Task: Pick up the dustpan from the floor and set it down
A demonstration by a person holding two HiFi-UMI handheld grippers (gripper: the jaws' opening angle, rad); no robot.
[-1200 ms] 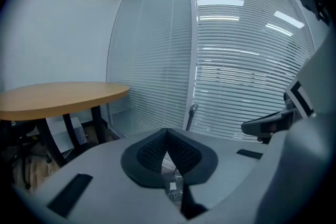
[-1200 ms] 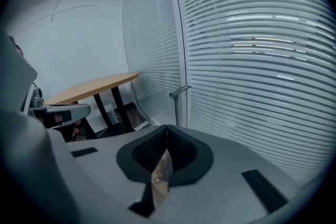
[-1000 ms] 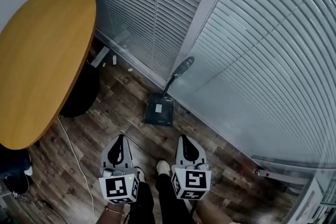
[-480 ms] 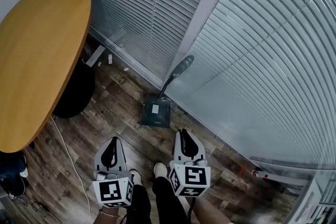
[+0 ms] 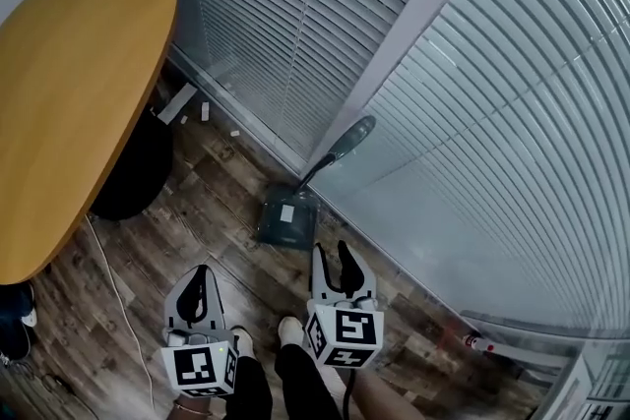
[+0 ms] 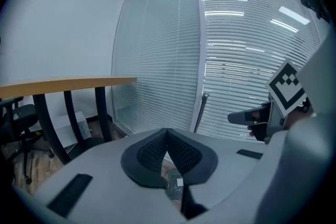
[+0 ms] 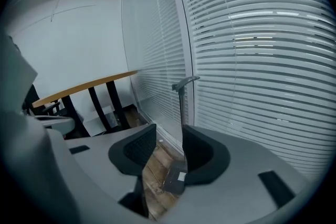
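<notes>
My right tongs (image 5: 333, 255) opening, empty; left tongs (image 5: 199, 272) clenched. Risk: I clip dustpan (image 5: 286, 222) handle (image 5: 340, 145), it topples along blinds (image 5: 482, 103).

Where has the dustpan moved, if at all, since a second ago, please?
No: the dustpan still stands at the foot of the window post.

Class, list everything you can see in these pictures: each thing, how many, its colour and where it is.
dustpan: one, dark, standing on the floor against the glass wall, handle up
table: one, yellow-brown top, black base, left
blinds: two runs, white, behind the glass
floor: one, brown wood planks
scraps: a few, white, on the floor beside the wall
shoes: two, white, bottom centre
left gripper: one, grey, jaws together, empty
right gripper: one, grey, jaws opening, nothing between them
</notes>
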